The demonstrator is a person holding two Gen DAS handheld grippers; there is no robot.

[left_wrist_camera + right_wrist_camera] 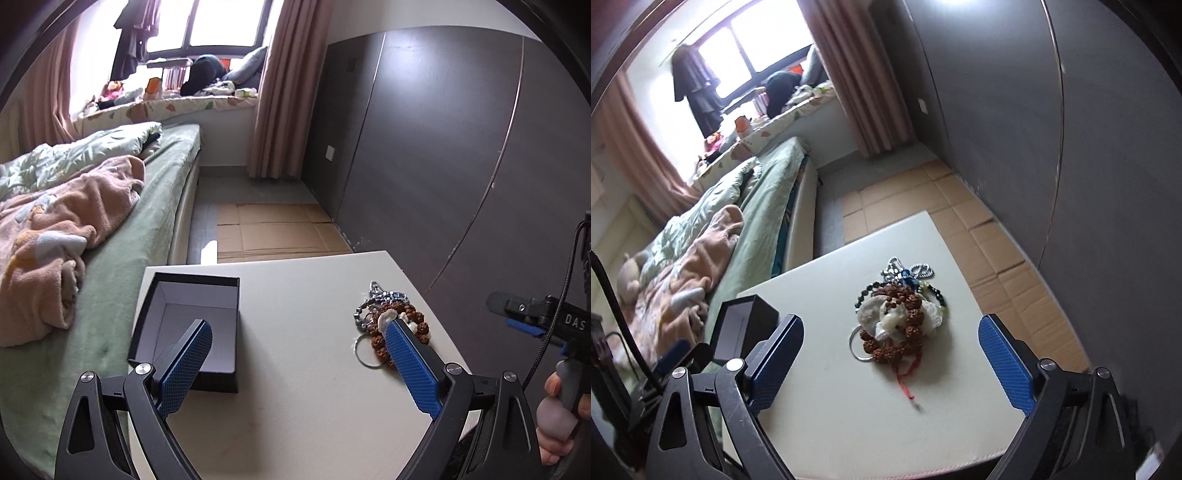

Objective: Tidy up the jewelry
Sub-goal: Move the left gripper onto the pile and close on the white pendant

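Note:
A heap of jewelry (pixel 899 319) lies on the white table (pixel 831 406): brown bead bracelets, white shell pieces, a dark bead string, a silver chain, a metal ring and a red cord. In the left wrist view the jewelry heap (pixel 391 321) is at the table's right. An open black box (pixel 192 325) with a pale lining stands at the table's left; it also shows in the right wrist view (pixel 742 328). My left gripper (pixel 299 328) is open and empty above the table, between box and heap. My right gripper (pixel 890 325) is open and empty, hovering near the heap.
A bed (pixel 110 240) with a green sheet and a peach blanket (pixel 55 229) borders the table's left. A dark wardrobe wall (pixel 443 147) stands to the right. Flattened cardboard (pixel 273 232) lies on the floor beyond the table's far edge.

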